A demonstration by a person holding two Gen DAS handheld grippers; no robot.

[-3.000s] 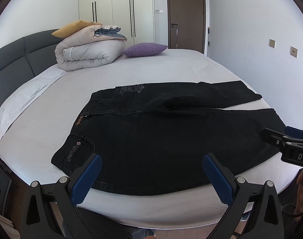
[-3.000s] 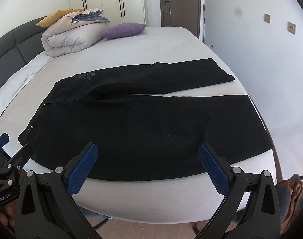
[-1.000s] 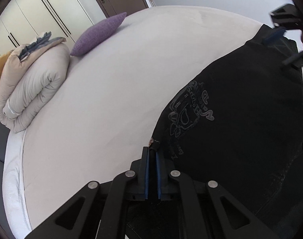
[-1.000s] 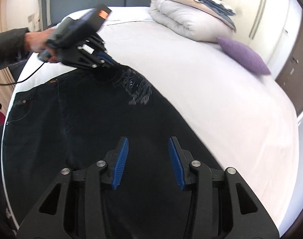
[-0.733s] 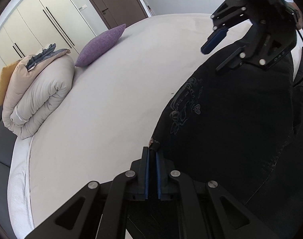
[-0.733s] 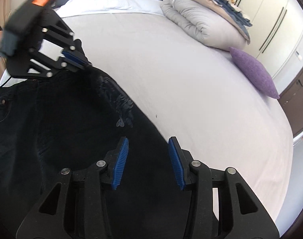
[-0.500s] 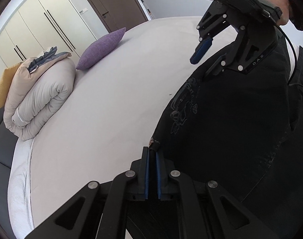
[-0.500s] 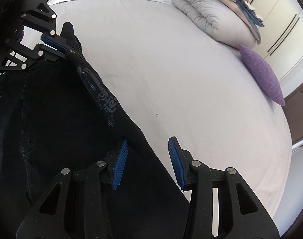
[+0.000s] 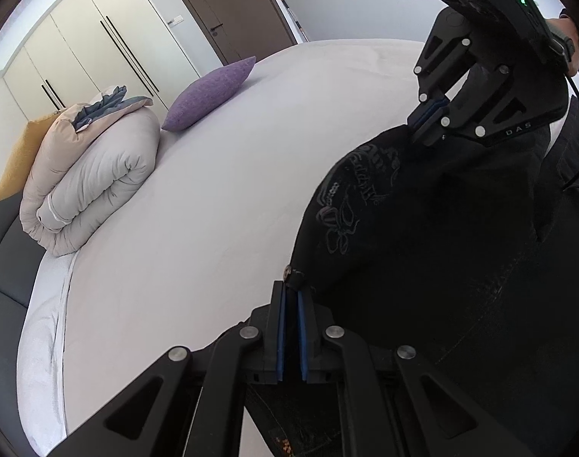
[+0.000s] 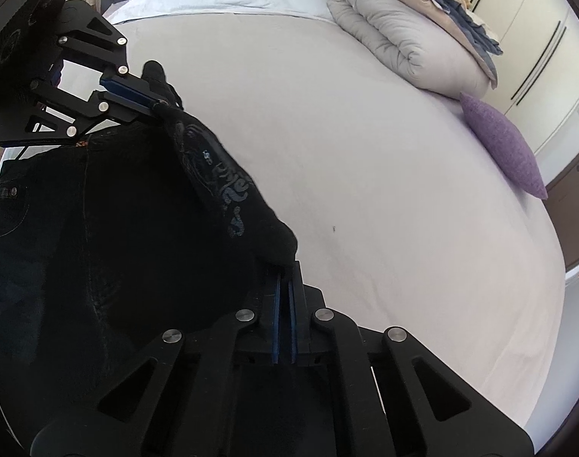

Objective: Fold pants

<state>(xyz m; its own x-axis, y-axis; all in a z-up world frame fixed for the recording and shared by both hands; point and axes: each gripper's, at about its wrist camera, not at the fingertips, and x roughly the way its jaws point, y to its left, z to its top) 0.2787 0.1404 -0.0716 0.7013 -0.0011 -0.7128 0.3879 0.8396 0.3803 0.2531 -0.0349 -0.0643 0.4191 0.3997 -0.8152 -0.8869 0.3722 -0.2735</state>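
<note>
Where both jaws clamp, the pants (image 9: 423,236) edge lifts

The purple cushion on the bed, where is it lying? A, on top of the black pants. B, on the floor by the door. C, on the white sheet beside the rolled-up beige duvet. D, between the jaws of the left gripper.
C: the purple cushion rests on the white sheet of the bed, next to the rolled beige duvet, well clear of the black pants.
</note>
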